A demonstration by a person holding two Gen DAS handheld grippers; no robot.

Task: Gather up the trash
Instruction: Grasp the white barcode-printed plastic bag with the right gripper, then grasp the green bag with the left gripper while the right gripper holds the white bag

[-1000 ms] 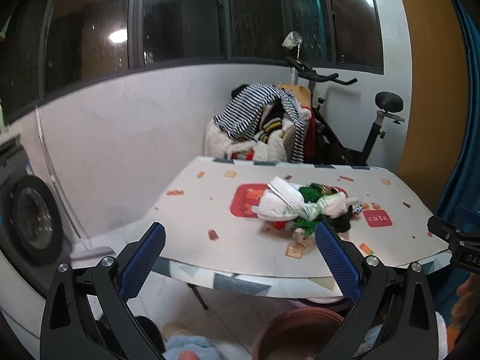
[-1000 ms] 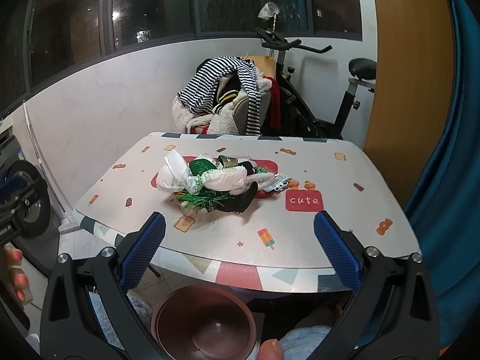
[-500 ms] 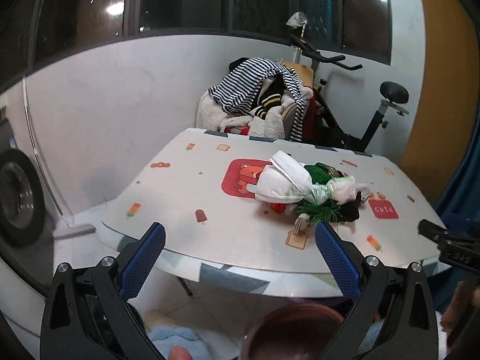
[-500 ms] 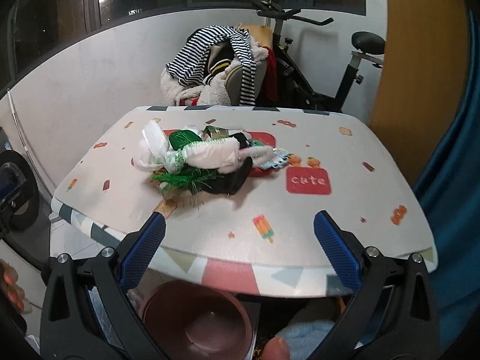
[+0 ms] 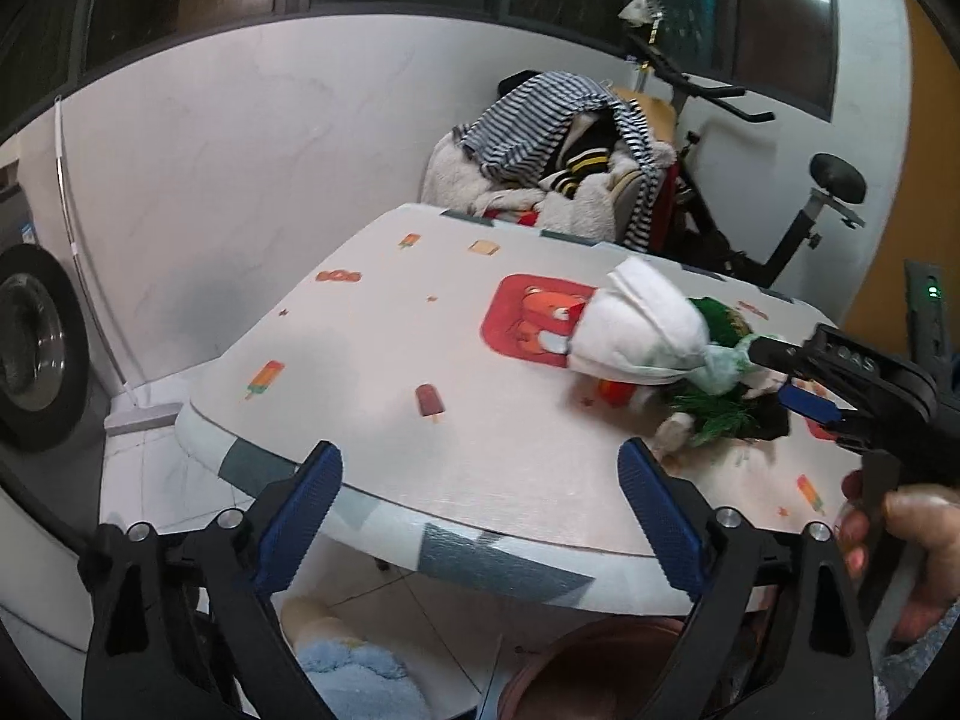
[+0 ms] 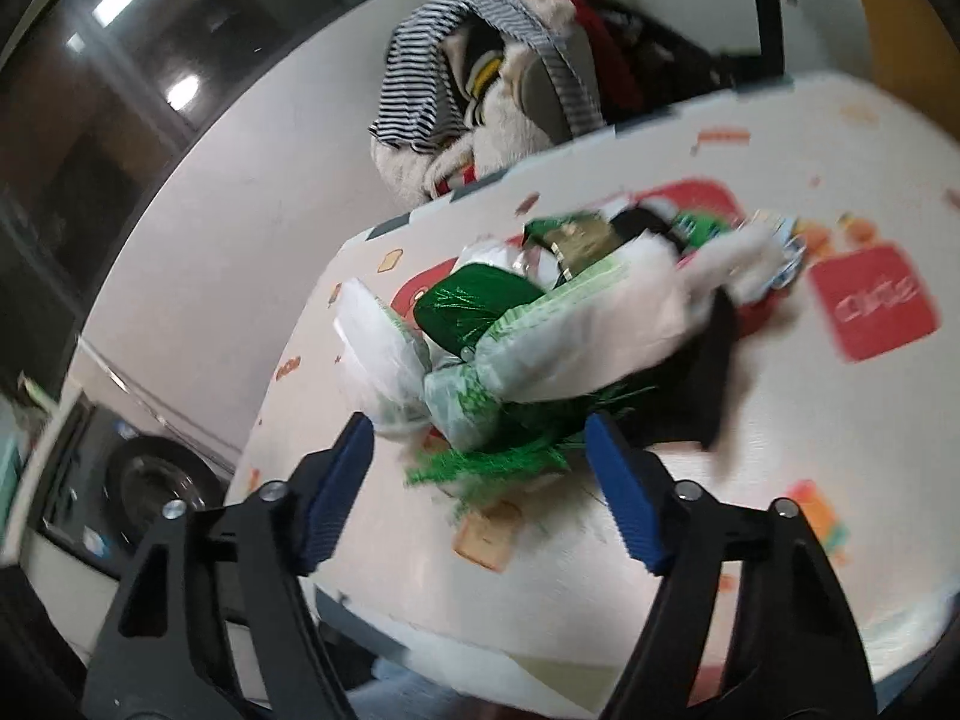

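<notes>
Trash heap (image 6: 564, 336): white plastic bags, green tinsel and a black scrap bunched together on the patterned table (image 5: 456, 450), lying just ahead of the right gripper's tips and off to the far right of the left gripper.
Right gripper (image 6: 480, 462): jaws apart and just been closing, with nothing between the pads yet; the green tinsel fringe sits right at the gap, so it looks lined up for a first pinch on the near edge of the heap (this view is blurred, so contact cannot be ruled out entirely).
Left gripper (image 5: 480, 498): jaws wide apart, narrowing slightly, and empty; only bare table edge lies ahead of it, probably held back so the other tool has room.
Brown bin (image 5: 600, 672): round, directly below the left gripper, under the table's near edge, a handy drop spot for whatever gets lifted.
Hand (image 5: 894, 546): the person's right hand wraps the right tool's handle.
Step in hand: likely reaching for the first piece.
</notes>
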